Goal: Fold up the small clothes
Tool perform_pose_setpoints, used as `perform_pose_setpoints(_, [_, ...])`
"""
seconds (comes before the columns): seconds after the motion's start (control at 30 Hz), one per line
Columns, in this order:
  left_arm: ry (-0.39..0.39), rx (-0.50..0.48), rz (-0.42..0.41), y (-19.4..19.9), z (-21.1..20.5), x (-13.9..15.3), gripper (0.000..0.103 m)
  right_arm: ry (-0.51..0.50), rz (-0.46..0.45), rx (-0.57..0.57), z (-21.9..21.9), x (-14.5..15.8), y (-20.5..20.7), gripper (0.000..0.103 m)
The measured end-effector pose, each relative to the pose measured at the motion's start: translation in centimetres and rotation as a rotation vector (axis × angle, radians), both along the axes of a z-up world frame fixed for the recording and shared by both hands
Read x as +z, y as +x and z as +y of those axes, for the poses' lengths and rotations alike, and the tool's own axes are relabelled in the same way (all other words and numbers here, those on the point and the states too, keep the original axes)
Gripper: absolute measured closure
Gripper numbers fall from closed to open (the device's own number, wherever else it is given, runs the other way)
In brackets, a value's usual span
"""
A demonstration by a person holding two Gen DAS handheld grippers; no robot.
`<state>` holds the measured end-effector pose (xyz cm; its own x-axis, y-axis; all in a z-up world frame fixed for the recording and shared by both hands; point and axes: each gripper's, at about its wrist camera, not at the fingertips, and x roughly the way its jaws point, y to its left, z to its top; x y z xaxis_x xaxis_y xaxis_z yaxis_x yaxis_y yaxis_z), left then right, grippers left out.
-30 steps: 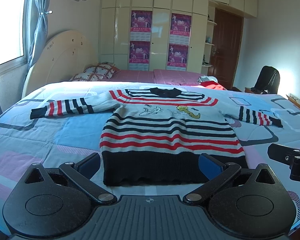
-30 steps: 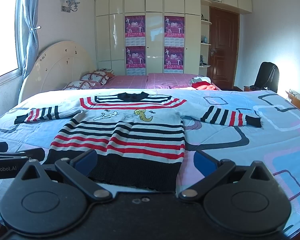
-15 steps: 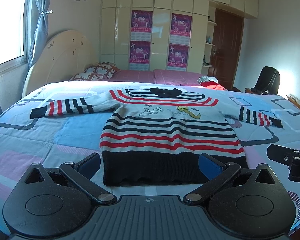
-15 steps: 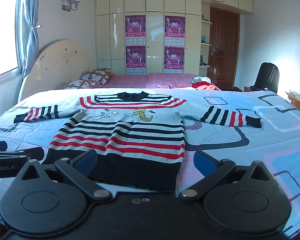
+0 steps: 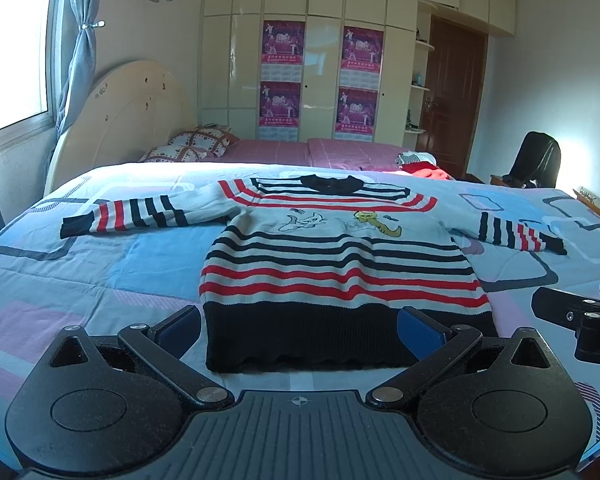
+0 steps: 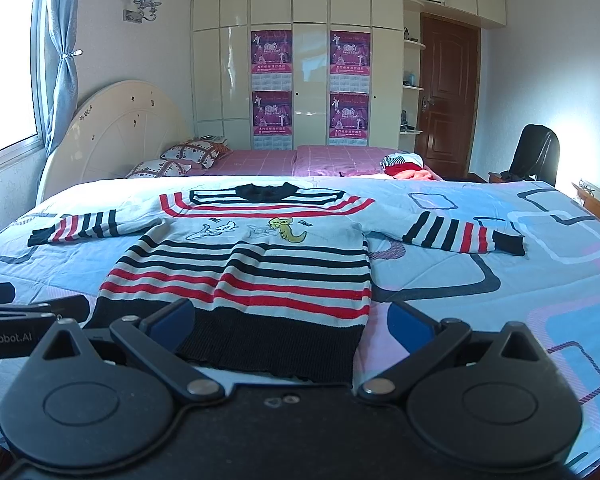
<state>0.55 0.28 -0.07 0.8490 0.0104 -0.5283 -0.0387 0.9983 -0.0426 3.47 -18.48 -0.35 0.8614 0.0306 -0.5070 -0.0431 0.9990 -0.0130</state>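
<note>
So we start with the bed [image 5: 100,280]: its blue and pink patterned cover is the working area, big enough to take the garment fully spread. The sweater [image 5: 332,272] lies face up in the middle of it, collar toward the headboard [image 5: 116,120], black hem toward us, both sleeves out sideways. We read that layout as deliberate: flat and symmetric, so each sleeve can be folded in from its own side.

Left sleeve [image 5: 128,216] runs straight out and ends in a black cuff; right sleeve [image 6: 460,234] angles slightly down, well apart from the body.

Both tools sit low and level at the hem end, pointing along the sweater toward the collar. The left gripper [image 5: 300,332] straddles the hem's left half, jaws wide, nothing between them. The right gripper [image 6: 288,324] sits over the hem's right corner, jaws also wide and empty. Neither touches the knit as far as we can tell. Each one shows in the other's view at the frame edge, so they're side by side.

Our call: no fold yet, first grab pending.
</note>
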Motion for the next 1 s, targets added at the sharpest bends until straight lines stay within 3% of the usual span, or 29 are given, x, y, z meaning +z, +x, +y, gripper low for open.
perform_pose_setpoints(1.0, [0.005,0.005,-0.003,0.13,0.13,-0.19,0.0,-0.017,0.007,0.012,0.45,-0.48,0.23,0.001])
